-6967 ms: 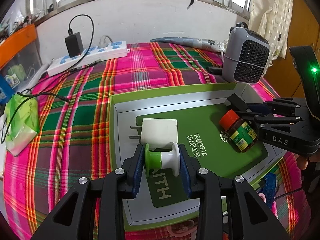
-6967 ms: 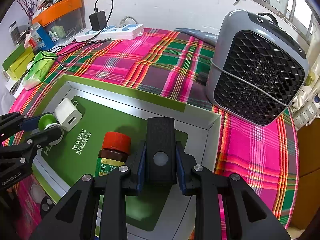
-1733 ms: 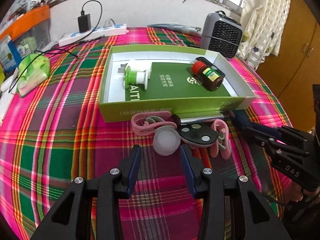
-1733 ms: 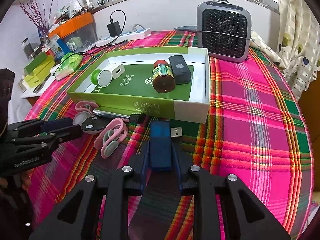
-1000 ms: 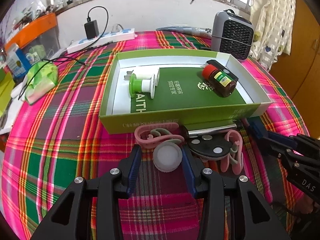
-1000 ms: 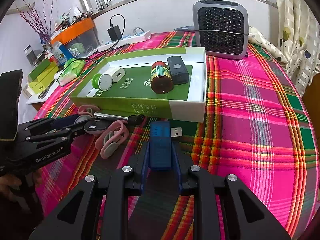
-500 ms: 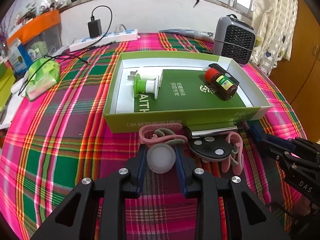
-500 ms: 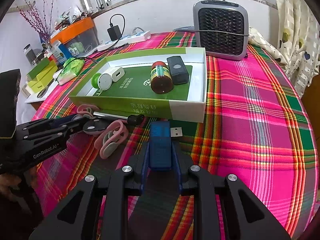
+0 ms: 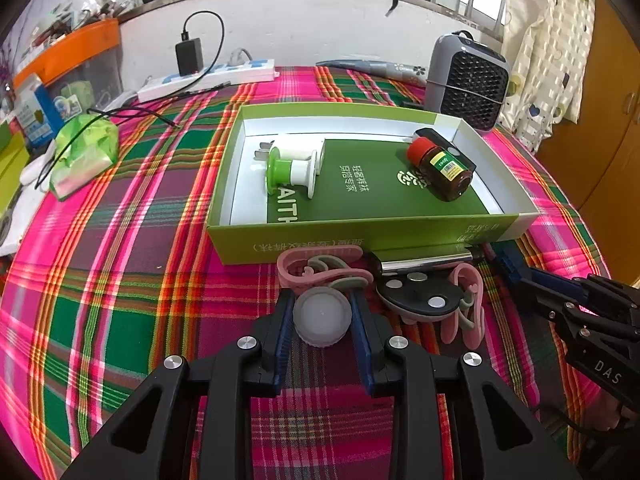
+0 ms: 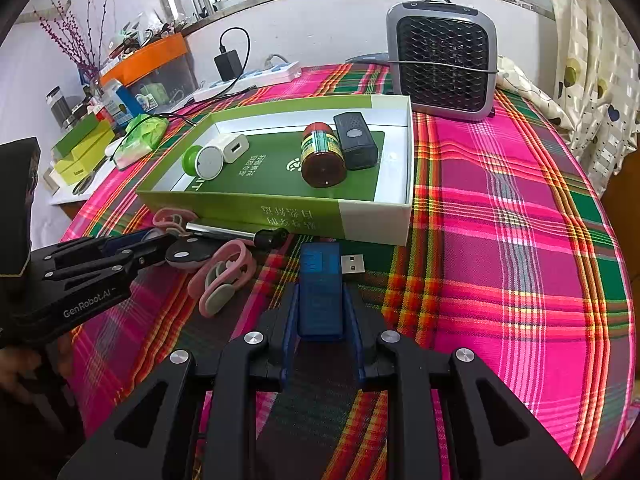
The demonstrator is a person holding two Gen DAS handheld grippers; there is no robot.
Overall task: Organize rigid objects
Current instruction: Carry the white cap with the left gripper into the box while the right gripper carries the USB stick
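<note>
A green box lid (image 9: 400,236) (image 10: 280,208) lies on the plaid table and holds a green-and-white spool (image 9: 292,172), a white charger (image 10: 236,147), a red-capped brown bottle (image 9: 440,168) (image 10: 322,156) and a black box (image 10: 355,140). My left gripper (image 9: 322,316) is shut on a white round cap (image 9: 322,316) in front of the lid. My right gripper (image 10: 320,304) is shut on a blue USB stick (image 10: 320,292) in front of the lid. Pink clips (image 9: 320,270) (image 10: 224,272), a black oval piece (image 9: 416,296) and a metal pen (image 9: 424,262) lie between the two.
A grey heater (image 9: 466,80) (image 10: 442,60) stands behind the lid at the right. A white power strip (image 9: 208,80) with a black charger lies at the back. A green packet (image 9: 84,152) and boxes sit at the left edge.
My left gripper has closed on the white cap over the last second. My right gripper has stayed shut on the blue USB stick and has hardly moved.
</note>
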